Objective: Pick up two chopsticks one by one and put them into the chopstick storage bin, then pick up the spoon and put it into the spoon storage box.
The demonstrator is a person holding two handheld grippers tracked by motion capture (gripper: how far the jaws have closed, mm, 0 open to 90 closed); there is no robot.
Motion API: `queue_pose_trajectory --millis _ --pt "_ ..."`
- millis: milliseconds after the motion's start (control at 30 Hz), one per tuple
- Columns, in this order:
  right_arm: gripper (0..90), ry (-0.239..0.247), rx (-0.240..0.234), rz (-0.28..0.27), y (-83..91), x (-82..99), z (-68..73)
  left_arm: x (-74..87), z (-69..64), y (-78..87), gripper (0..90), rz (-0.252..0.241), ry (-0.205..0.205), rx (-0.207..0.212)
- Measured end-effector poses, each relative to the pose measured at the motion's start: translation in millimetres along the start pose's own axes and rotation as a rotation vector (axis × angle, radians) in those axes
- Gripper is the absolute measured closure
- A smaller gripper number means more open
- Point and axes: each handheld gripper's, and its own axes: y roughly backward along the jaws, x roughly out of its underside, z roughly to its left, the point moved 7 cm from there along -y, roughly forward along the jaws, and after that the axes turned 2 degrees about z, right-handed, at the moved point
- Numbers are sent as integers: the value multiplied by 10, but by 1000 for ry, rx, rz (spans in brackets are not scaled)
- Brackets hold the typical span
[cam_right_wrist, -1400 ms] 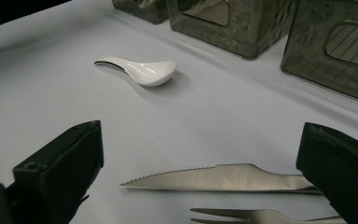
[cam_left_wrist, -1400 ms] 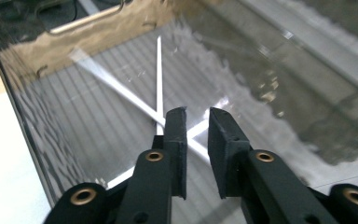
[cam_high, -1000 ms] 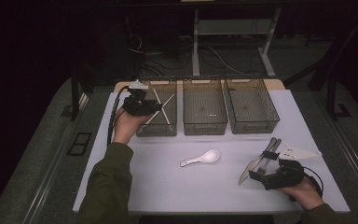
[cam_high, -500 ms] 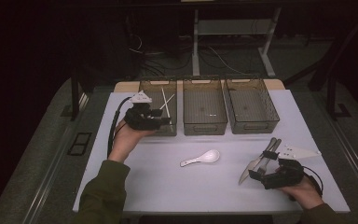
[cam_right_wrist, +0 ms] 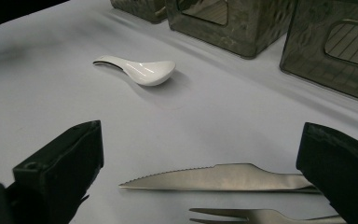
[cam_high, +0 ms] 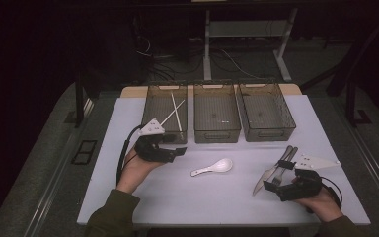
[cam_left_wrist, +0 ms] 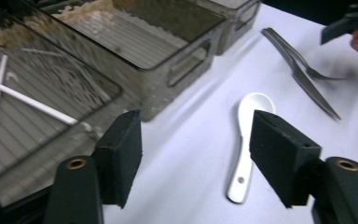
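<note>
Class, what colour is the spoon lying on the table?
White; the spoon shows best in the right gripper view.

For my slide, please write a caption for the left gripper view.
Open left gripper above a white spoon, beside a bin holding chopsticks.

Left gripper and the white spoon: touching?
Apart. In the high view the left gripper sits short of the spoon with bare table between; the left gripper view shows its jaws open, nothing between them.

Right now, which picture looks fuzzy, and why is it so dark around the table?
Left gripper view: the baskets smear with motion blur; the white spoon stays fairly sharp. Right gripper view: crisp, with shine on the knife. High view: light falls on the table alone, so the surroundings go black.
</note>
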Motion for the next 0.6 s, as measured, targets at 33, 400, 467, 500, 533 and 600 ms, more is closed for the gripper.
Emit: queue_pose_trajectory --millis 33,400,467,500,533,600 --pt "8 -1 0 0 0 0 1 40 -31 1 312 -3 -7 -2" --pt "8 1 -3 -3 7 -3 10 396 -237 75 172 -31 -26 8" --pt "8 -3 -2 0 7 0 9 450 -272 85 145 -26 -25 4" --pt "8 -1 -1 2 8 2 7 472 -286 91 145 -22 -26 9" --pt "8 -2 -1 1 11 1 6 505 -310 97 140 -22 -25 5" --pt "8 3 -3 -1 19 -3 7 551 -346 103 121 -21 -24 12"
